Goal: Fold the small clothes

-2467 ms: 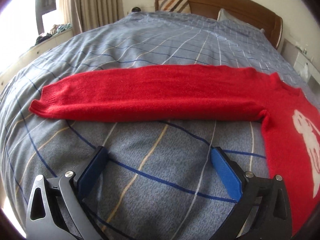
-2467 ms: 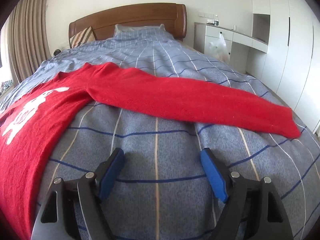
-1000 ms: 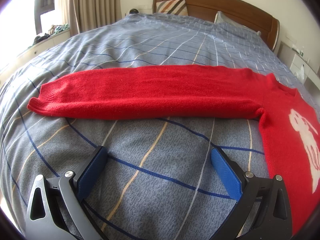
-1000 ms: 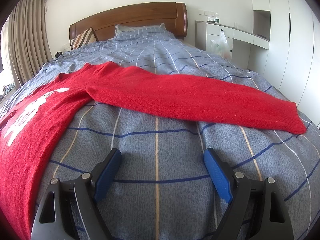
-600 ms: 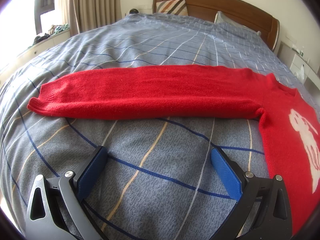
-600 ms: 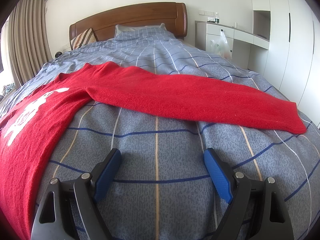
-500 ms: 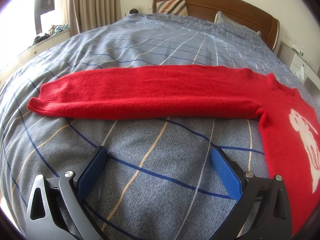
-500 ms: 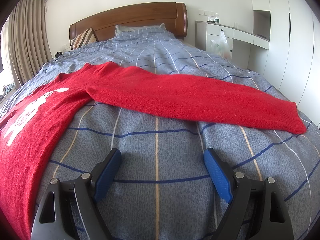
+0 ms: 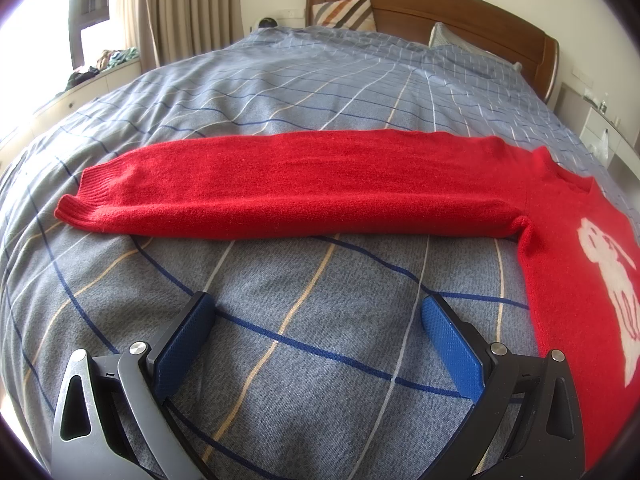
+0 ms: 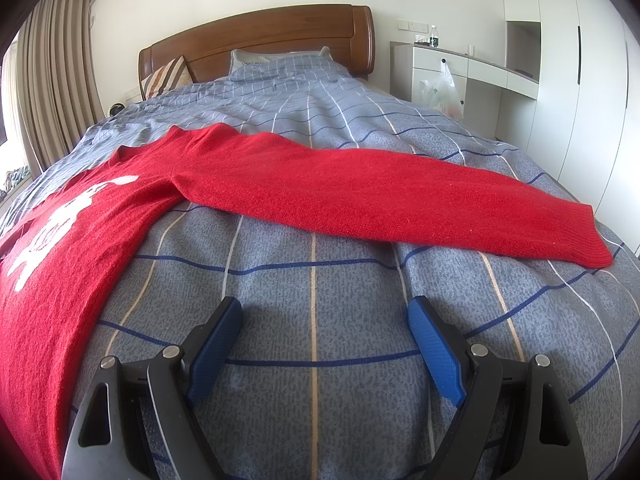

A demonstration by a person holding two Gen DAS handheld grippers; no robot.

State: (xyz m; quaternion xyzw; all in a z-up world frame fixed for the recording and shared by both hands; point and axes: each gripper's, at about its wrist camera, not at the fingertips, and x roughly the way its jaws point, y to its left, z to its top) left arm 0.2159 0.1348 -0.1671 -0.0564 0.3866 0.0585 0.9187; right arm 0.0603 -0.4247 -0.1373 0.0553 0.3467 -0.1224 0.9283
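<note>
Right now a fuzzy red knit sweater (image 9: 304,184) lies flat on the bed (image 9: 320,80), sleeves stretched out, over a grey-blue checked quilt before a wooden headboard (image 10: 256,40). Left claw (image 9: 318,314) and right claw (image 10: 324,318) both gape wide, empty, over bare quilt.

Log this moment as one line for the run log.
phase: pre-grasp | red sweater: flat on bed, sleeves spread | left tool: open, empty | right tool: open, empty
</note>
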